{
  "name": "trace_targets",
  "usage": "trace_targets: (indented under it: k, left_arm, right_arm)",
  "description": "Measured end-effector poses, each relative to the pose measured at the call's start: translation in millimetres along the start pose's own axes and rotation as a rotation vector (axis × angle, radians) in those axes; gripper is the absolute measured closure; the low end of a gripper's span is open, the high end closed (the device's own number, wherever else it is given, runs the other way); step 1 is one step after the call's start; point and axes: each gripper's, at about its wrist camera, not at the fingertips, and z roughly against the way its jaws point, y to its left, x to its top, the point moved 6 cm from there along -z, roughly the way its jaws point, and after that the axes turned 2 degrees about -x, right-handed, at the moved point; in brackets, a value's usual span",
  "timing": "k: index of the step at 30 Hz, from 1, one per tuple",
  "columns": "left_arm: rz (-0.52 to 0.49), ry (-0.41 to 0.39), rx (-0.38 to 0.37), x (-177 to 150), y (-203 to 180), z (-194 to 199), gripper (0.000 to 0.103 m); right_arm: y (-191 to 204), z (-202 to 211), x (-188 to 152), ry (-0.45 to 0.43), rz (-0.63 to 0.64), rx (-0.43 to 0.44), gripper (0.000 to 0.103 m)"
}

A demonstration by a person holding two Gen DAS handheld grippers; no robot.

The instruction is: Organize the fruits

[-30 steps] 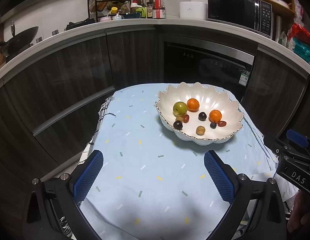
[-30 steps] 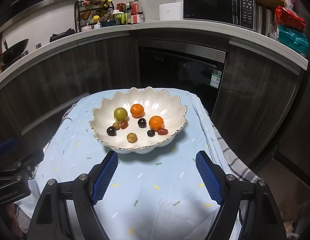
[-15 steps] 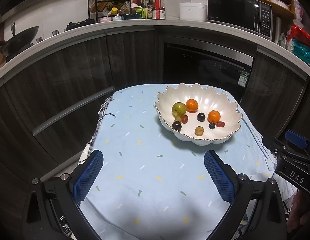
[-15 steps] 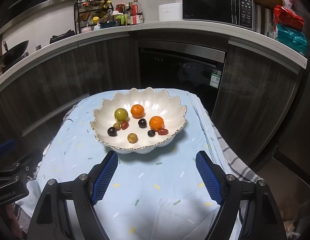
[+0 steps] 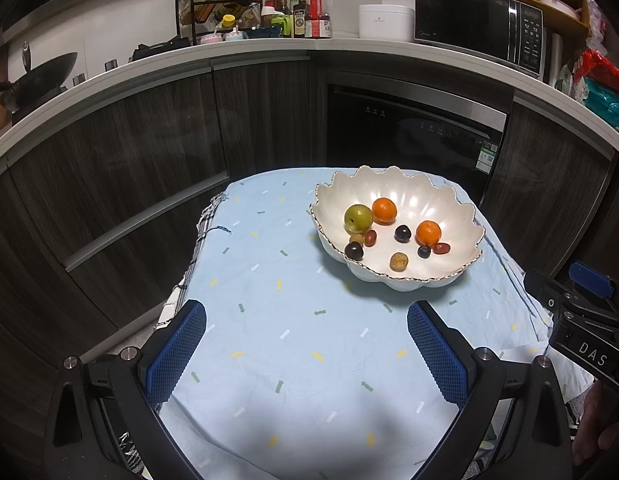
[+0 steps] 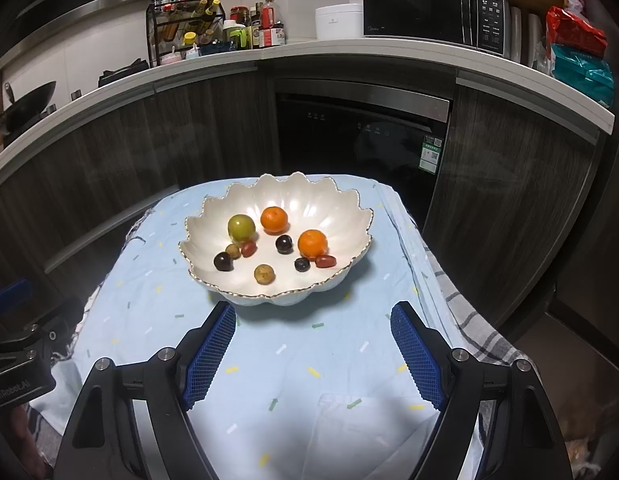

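A white scalloped bowl [image 5: 425, 196] [image 6: 309, 196] stands on a light blue cloth [image 5: 293, 320] [image 6: 293, 344]. In it lie a green apple [image 5: 358, 218] [image 6: 241, 227], two oranges [image 5: 384, 210] [image 5: 428, 233] [image 6: 274, 218] [image 6: 312, 243], dark plums [image 5: 354, 250] [image 6: 223, 261], small brown fruits [image 5: 398, 261] [image 6: 264, 273] and red ones [image 5: 441, 247] [image 6: 325, 260]. My left gripper [image 5: 305, 344] is open and empty, above the cloth, left of and nearer than the bowl. My right gripper [image 6: 311, 344] is open and empty, just in front of the bowl.
Dark cabinets and a built-in oven [image 6: 361, 128] stand behind the table. The counter holds a spice rack [image 5: 217, 12], bottles, a microwave [image 6: 433, 8] and a wok [image 5: 37, 72]. A checked towel [image 6: 469, 320] hangs under the cloth at the right edge.
Both grippers have drawn back slightly from the bowl; the bowl and fruits sit a little farther off. Both stay open and empty.
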Motion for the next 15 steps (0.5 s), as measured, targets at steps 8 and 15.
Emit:
trace_targets:
  k: [8,15]
  left_arm:
    - [-0.001,0.001,0.0,0.1,-0.5,-0.5,0.0]
    - [-0.005,-0.001,-0.004,-0.7,-2.8,-0.3,0.0]
  right_arm:
    - [-0.1,-1.9,-1.0,-0.002,-0.007,-0.002,0.022]
    - [-0.7,-1.8,-0.7,-0.001,-0.007,-0.002,0.022]
